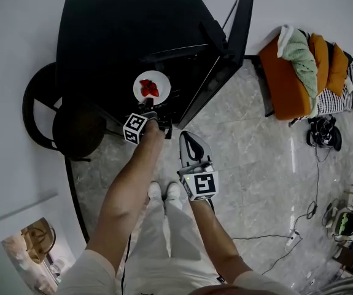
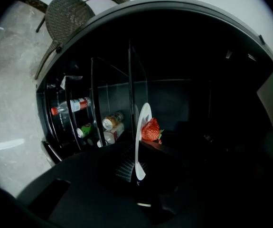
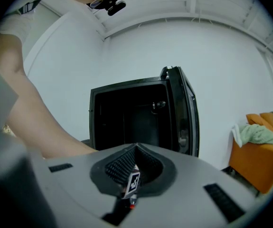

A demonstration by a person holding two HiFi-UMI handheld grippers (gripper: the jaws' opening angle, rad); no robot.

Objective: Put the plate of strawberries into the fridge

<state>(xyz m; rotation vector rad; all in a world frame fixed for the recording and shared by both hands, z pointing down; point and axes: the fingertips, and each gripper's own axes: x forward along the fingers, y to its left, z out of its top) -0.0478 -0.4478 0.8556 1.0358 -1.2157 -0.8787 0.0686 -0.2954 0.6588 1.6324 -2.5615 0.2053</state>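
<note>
- Plate of strawberries (image 1: 159, 78) sat at the mouth of the open fridge (image 1: 127, 29), pinched by its near rim in the left gripper (image 1: 150, 108), whose jaws were clamped on that edge.
- Gripping only the rim kept the jaws off the strawberries (image 1: 148, 89) and probably let the plate go in first.
- In the left gripper view the plate (image 2: 138, 148) appeared edge-on, with a strawberry (image 2: 150, 129) on one face and bottles (image 2: 70, 106) racked off to one side.
- Right gripper (image 1: 186, 139) hung back by the person's legs, jaws together on nothing, likely kept free for the door (image 1: 225, 60).
- Door stood wide, so the opening looked unobstructed; a chair (image 1: 72, 125) stood close on the left.
</note>
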